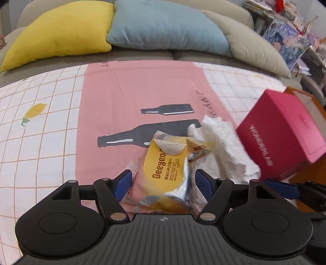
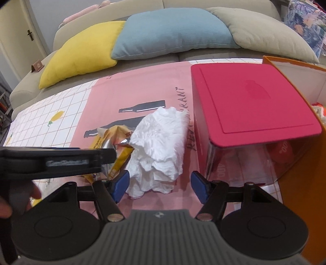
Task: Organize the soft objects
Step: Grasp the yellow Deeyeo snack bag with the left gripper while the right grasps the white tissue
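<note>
Crumpled tissue (image 2: 158,149) lies between the open right claw (image 2: 161,184) fingers.

Home living rm, sofa (image 2: 142,6), cushions (image 2: 169,32)

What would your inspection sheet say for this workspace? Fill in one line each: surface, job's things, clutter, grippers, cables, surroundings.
Surface: cloth with a white grid, lemons and a pink panel printed with bottles.
Job's things: yellow packet between the left gripper's fingers; crumpled tissue ahead of the right gripper, touching the packet.
Clutter: box with pink lid, orange bin beside it.
Grippers: left gripper open around the packet; right gripper open, at the tissue's near edge.
Cables: nothing seen.
Surroundings: sofa with yellow pillow, blue pillow, beige pillow.
</note>
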A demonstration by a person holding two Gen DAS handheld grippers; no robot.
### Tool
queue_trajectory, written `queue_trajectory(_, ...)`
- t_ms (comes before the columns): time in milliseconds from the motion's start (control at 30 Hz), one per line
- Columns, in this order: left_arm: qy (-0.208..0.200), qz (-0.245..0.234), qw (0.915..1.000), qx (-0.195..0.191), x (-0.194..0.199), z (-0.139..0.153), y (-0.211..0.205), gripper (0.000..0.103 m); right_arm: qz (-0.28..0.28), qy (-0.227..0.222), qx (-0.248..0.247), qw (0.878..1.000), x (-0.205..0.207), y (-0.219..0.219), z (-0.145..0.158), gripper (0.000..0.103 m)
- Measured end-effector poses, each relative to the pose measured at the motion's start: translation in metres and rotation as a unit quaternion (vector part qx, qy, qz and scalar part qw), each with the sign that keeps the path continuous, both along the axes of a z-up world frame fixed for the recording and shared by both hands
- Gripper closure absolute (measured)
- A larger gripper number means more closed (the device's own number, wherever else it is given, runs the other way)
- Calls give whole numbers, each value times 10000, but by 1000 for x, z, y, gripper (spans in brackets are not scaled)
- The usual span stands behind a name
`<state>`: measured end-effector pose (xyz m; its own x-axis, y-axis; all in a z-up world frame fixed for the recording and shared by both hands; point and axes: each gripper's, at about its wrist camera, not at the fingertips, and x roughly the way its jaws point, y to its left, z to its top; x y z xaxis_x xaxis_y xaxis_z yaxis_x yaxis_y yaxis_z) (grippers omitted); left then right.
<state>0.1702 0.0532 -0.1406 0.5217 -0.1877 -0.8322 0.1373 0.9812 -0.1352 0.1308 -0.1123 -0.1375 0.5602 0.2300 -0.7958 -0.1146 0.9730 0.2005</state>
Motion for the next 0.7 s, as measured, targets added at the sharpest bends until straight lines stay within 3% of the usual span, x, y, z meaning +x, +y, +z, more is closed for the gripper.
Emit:
queue_trajectory(133,212,-54,9998,35,9,-10,0,26,90,-31,-6,10000,0,1,-1,37)
queue_trajectory(367,32,-39,10000,45,2,-5,0,52,366,-229,-117,9990,-4,10,2,37)
queue_trajectory(633,-438,633,9968,-201,-24,30,21,54,923,-913,-835,9880,-18,35,12,36)
queue_trajectory(700,-509,863,9947,-216,-31,36,27,54,1018,-1028,-993,9845,-17,41,13,28)
